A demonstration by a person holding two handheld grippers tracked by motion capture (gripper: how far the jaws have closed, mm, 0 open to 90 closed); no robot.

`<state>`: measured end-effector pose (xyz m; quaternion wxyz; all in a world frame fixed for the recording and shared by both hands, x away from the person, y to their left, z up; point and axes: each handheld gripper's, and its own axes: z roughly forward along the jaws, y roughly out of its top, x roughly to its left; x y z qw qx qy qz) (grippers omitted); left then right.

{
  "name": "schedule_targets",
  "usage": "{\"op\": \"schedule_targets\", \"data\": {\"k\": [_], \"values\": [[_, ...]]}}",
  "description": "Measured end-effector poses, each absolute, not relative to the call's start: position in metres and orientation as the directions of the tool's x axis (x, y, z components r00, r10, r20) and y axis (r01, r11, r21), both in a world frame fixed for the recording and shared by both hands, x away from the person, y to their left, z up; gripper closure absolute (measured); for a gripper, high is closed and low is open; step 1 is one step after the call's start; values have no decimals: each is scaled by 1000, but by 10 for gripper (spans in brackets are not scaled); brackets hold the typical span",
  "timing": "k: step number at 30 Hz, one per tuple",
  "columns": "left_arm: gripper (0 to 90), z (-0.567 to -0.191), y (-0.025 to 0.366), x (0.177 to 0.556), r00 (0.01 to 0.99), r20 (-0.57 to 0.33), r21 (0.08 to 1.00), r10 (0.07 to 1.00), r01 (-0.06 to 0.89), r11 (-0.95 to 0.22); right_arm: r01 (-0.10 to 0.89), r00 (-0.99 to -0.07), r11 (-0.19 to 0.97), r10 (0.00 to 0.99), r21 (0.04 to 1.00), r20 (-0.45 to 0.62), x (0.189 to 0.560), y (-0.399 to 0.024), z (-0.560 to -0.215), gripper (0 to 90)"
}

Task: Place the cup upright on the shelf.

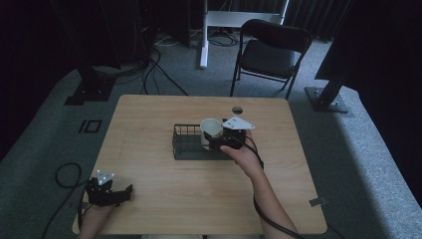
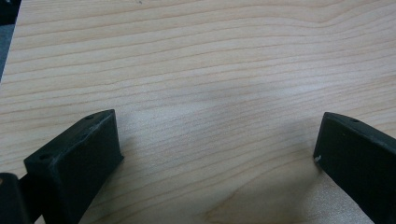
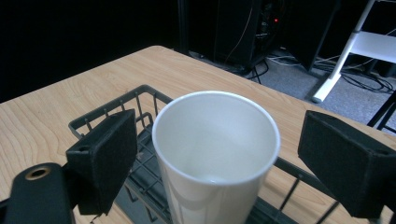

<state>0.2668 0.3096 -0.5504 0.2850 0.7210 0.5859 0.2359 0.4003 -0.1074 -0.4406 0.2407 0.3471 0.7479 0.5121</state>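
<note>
Between the right gripper's (image 3: 219,154) spread black jaws stands the upright white paper cup (image 3: 215,154), untouched.
It stands in the dark wire basket (image 1: 185,142) at mid-table, right end, mouth up, squarely ahead; the left gripper (image 1: 110,191), jaws wide and empty, rests far off by the near-left corner of the pale wooden table (image 1: 149,199).

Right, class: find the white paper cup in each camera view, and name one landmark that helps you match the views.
High view: the white paper cup stands at the right end of the black wire basket, mid-table.
Left gripper view: bare wooden tabletop between open jaws.
Right gripper view: the cup is centre, between open jaws.
Shared landmark: the basket.
</note>
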Motion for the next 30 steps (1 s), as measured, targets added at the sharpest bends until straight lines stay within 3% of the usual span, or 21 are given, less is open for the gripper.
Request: {"op": "schedule_targets", "data": {"k": [30], "values": [[7, -550, 310, 267, 202, 6, 687, 979, 710, -151, 300, -581, 226, 814, 927, -10, 371, -161, -469, 123]]}}
